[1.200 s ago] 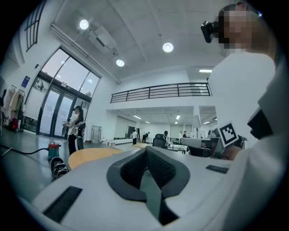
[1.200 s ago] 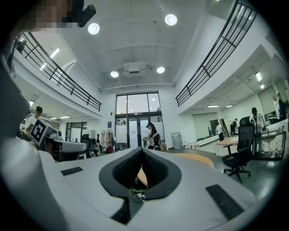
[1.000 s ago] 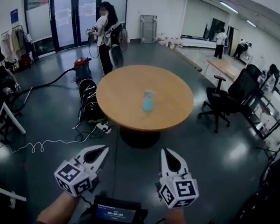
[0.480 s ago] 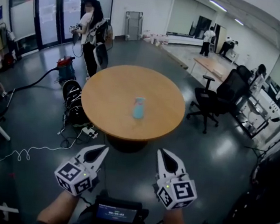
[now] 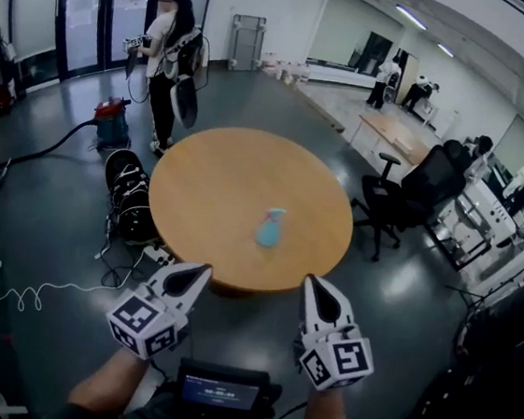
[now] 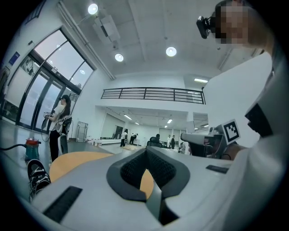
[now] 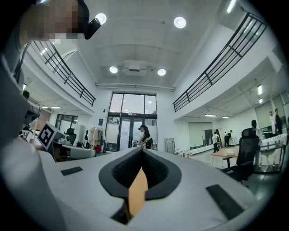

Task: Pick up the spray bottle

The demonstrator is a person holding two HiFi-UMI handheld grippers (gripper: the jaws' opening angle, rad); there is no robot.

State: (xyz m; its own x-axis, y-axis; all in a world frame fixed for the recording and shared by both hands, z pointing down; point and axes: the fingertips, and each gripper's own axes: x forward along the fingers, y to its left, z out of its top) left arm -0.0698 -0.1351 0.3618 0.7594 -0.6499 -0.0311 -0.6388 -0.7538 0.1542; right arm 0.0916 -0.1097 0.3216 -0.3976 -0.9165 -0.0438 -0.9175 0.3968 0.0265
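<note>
Nearest to you, both tools are up and level out front. The left gripper (image 5: 197, 273) has its fingers pressed tight together, nothing between them. In the left gripper view the dark pads (image 6: 131, 169) meet at the tip, and only a sliver of wood colour shows through the gap behind it. It's the same on the other side: the right gripper (image 5: 313, 286) is closed to a point and empty, and its own view shows the pads (image 7: 156, 173) joined.

Now the spray bottle (image 5: 270, 227). It's ahead of you, past both tips and well apart from them. It sits between the two lines your grippers draw, a touch nearer the right one. It's light blue and stands on its base, long axis rising from the tabletop, spray head on top. In your head view it leans slightly up and right. Which way the nozzle faces is too small to call.

It's on the round wooden table (image 5: 219, 175), on the half near you and a little right of centre, in from the rim. Nothing else stands beside it on the wood.

Around the table is a dark glossy floor (image 5: 64, 210). Left of the table there's a black bundle (image 5: 129, 200), with a power strip (image 5: 155, 256) and a white cable (image 5: 36, 296) trailing off. A black office chair (image 5: 415, 188) stands to the right. Farther out there's a red vacuum (image 5: 110, 123). A person (image 5: 166, 61) stands by the glass doors (image 5: 88, 1), and more people (image 5: 386, 77) are at the far wall.
</note>
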